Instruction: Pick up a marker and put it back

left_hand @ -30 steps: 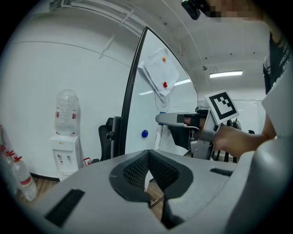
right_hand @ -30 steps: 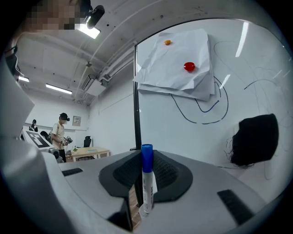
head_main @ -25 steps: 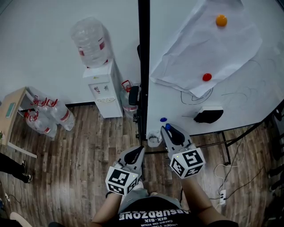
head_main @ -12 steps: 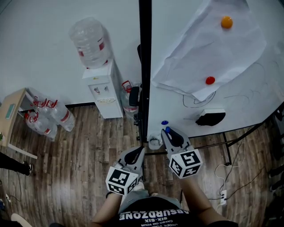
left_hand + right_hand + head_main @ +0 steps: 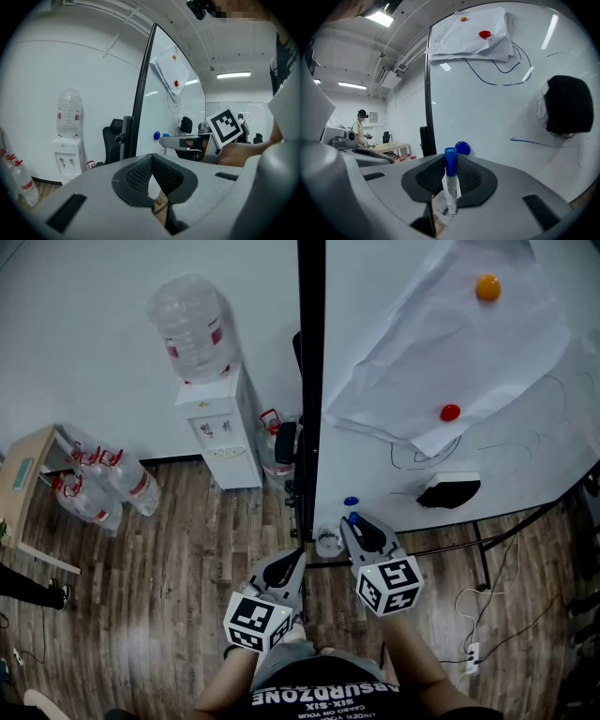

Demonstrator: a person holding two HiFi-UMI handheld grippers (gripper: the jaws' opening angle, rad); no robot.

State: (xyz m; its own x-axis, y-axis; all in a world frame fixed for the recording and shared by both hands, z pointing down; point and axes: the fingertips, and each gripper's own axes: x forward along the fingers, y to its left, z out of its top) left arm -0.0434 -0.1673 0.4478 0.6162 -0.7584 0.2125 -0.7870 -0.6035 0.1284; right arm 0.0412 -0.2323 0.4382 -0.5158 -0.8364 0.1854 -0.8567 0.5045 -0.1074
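Observation:
A white marker with a blue cap [image 5: 450, 180] stands upright between the jaws of my right gripper [image 5: 451, 187], which is shut on it. In the head view the marker's cap [image 5: 352, 518] shows at the tip of the right gripper [image 5: 358, 527], close to the lower edge of the whiteboard [image 5: 394, 465] and just right of a small pale cup [image 5: 327, 541]. My left gripper [image 5: 297, 561] hangs lower and to the left, shut with nothing in it [image 5: 153, 182]. From the left gripper view the right gripper [image 5: 185, 140] shows from the side.
On the whiteboard hang a sheet of paper [image 5: 441, 343] with an orange magnet [image 5: 487, 287] and a red magnet [image 5: 450, 412], a black eraser [image 5: 453, 490] and a blue magnet [image 5: 350, 502]. The board's black post [image 5: 309, 381] stands left, a water dispenser [image 5: 217, 427] beyond it.
My right gripper has sunk a little with the marker in it, nearer the small cup. The left gripper has stayed where it was.

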